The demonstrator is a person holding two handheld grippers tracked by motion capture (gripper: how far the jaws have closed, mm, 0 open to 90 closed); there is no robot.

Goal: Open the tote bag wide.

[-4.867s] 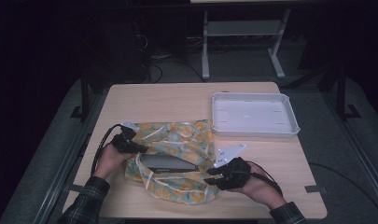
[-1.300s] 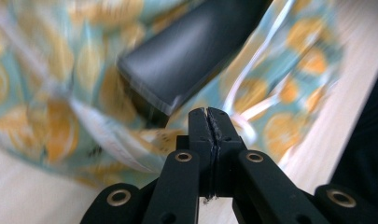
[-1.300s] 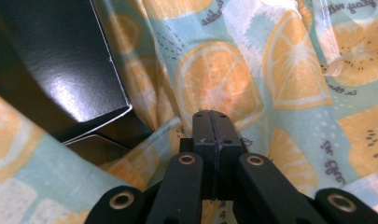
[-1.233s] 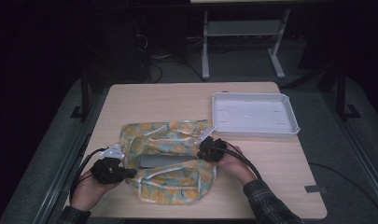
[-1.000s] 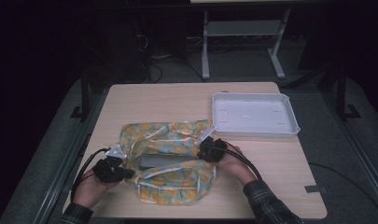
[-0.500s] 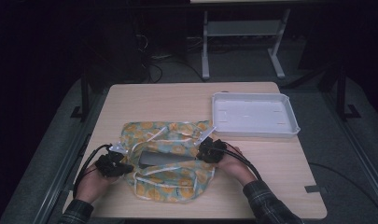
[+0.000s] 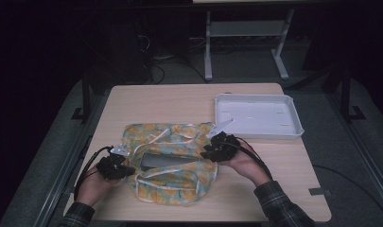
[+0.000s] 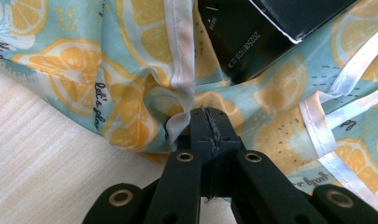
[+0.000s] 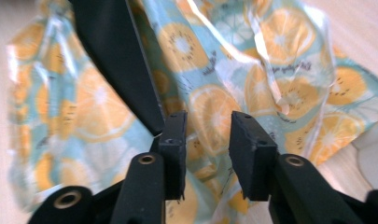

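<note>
Listing, item by item, as seen at the table.

Left gripper (image 8: 204, 112): jaws pressed fully together on the white-trimmed hem of the fruit-print bag (image 8: 107, 84); cloth bunches where they pinch it. In the high view this left gripper (image 7: 114, 165) sits at the bag's near-left edge, close to the table's left side.

Right gripper (image 9: 206, 135): jaws part-way apart, having just been opening; a fold of the bag (image 9: 233, 88) lies in the gap, but the pads do not press on it. In the high view the right gripper (image 7: 216, 149) is over the bag's right edge, just short of the white tray (image 7: 293, 130).

Fruit-print bag (image 7: 172, 163): lies flat on the wooden table (image 7: 161, 101), toward the near-left part, mouth open upward (orange slices on pale blue, white trim and handles).

Dark box (image 7: 163, 161): inside the bag's opening, mostly covered by cloth. The left gripper view shows one corner of the dark box (image 8: 242, 42) with small print, cut off by the top of the picture; the right gripper view shows a dark slab (image 9: 116, 56) beside its left jaw.

Hard to make out: the right gripper view is blurred, and the floor beyond the table is very dark.

Open room: the far half of the table is bare; the tray sits at the far-right edge, well apart from the left gripper.
</note>
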